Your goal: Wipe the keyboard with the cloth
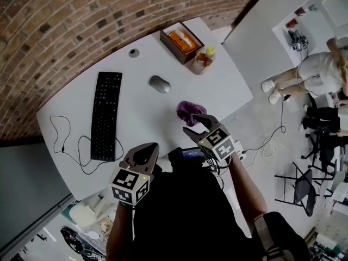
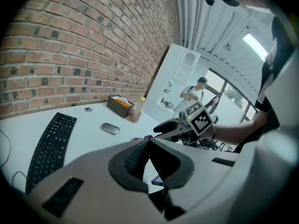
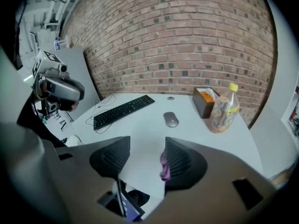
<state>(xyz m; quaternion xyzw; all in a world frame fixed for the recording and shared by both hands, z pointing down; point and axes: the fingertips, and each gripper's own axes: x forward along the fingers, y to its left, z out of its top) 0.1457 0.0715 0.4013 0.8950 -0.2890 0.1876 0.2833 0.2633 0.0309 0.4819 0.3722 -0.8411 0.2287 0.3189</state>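
A black keyboard (image 1: 106, 116) lies on the left part of the white table (image 1: 141, 118), also seen in the left gripper view (image 2: 49, 148) and the right gripper view (image 3: 124, 111). A crumpled purple cloth (image 1: 191, 112) rests near the table's front right edge. My right gripper (image 1: 198, 125) hovers open just behind the cloth, nothing between its jaws (image 3: 145, 143); the cloth (image 3: 163, 167) peeks out beside the right jaw. My left gripper (image 1: 145, 152) is shut and empty over the table's near edge, right of the keyboard's near end (image 2: 147, 143).
A grey mouse (image 1: 160, 84) sits mid-table. A brown box (image 1: 181, 41) with orange contents and a plastic bottle (image 1: 205, 58) stand at the far corner. The keyboard's cable (image 1: 65, 140) loops at the left. People (image 1: 318, 72) and chairs (image 1: 304, 184) occupy the floor to the right.
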